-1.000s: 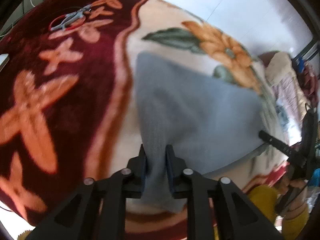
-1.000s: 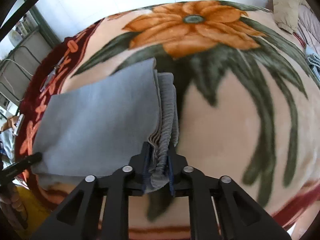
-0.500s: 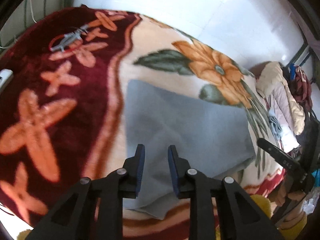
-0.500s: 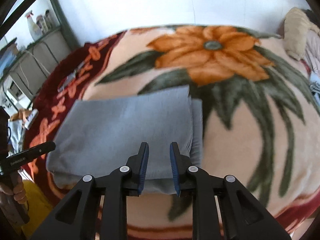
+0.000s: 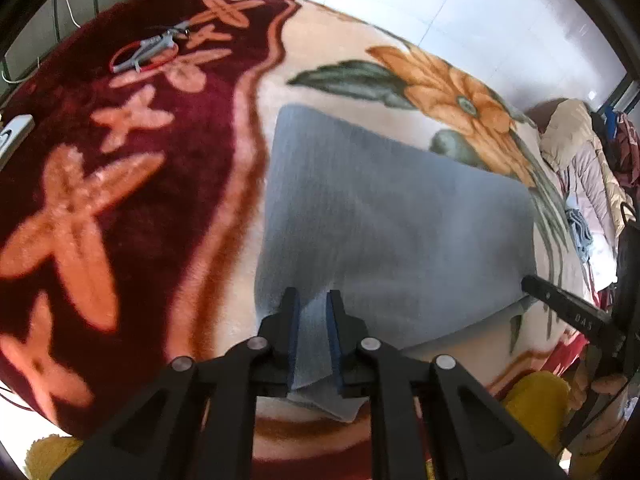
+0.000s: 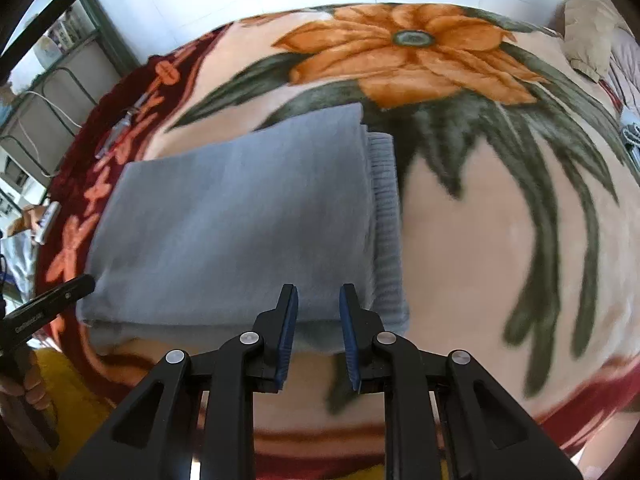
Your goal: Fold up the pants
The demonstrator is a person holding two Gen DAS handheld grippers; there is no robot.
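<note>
Left gripper (image 5: 313,305) closing, pinching gray pants (image 5: 392,220), right gripper (image 6: 318,300) released above them.

A flowered blanket (image 6: 500,240) covered the bed. Folded grey pants (image 6: 240,220) lay flat on it at centre; scissors (image 5: 144,54) lay at 10 o'clock in the left wrist view, well apart from the pants.
</note>
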